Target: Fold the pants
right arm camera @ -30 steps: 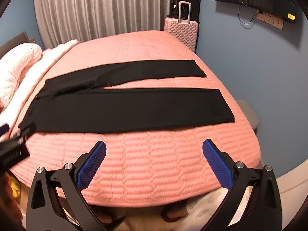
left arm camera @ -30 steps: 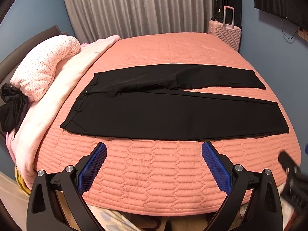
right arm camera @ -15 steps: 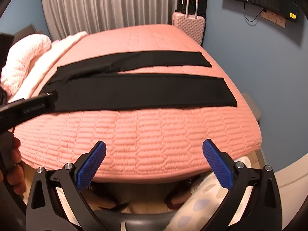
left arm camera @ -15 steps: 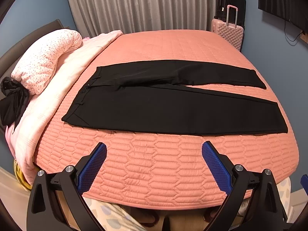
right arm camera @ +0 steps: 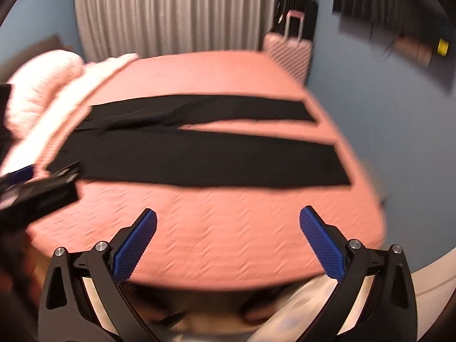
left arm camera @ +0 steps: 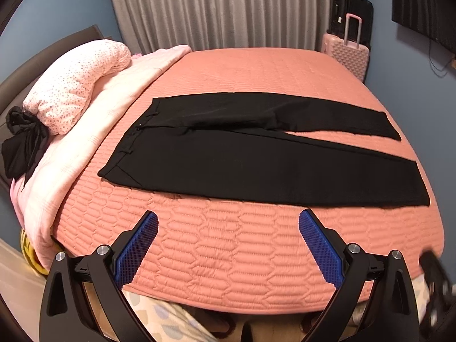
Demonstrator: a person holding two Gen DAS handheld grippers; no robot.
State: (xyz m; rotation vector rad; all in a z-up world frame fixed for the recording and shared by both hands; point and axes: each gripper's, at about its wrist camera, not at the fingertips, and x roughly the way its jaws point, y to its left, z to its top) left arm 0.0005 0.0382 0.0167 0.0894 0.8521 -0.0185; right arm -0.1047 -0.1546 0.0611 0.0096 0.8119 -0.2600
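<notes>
A pair of black pants [left arm camera: 256, 156] lay flat on a big bed with a salmon-pink quilted cover [left arm camera: 242, 245]. The waistband sat on the left side, near a pale pink blanket [left arm camera: 94, 131]. The two legs ran out to the right. They were spread a little apart, so a thin wedge of pink cover showed between them. The near leg looked smooth. The far leg had some wrinkles close to the top.

The left gripper [left arm camera: 228, 228] was held out in front of the near edge of the bed. Its two blue fingers [left arm camera: 136, 246] were spread wide and held nothing. It was not touching the pants.

The right gripper [right arm camera: 228, 225] was also in front of the bed, more toward the leg ends. Its blue fingers [right arm camera: 322, 245] were spread wide too, with nothing between them. The right wrist view was blurry. The left gripper showed at that view's left edge as a dark smear.

A rolled-up dotted pink quilt [left arm camera: 77, 85] sat on the blanket, with a dark bundle of cloth [left arm camera: 22, 142] beside it. A pink suitcase [left arm camera: 346, 57] stood past the far corner, in front of a black suitcase [left arm camera: 353, 11]. Grey curtains [left arm camera: 222, 8] hung behind the bed.
</notes>
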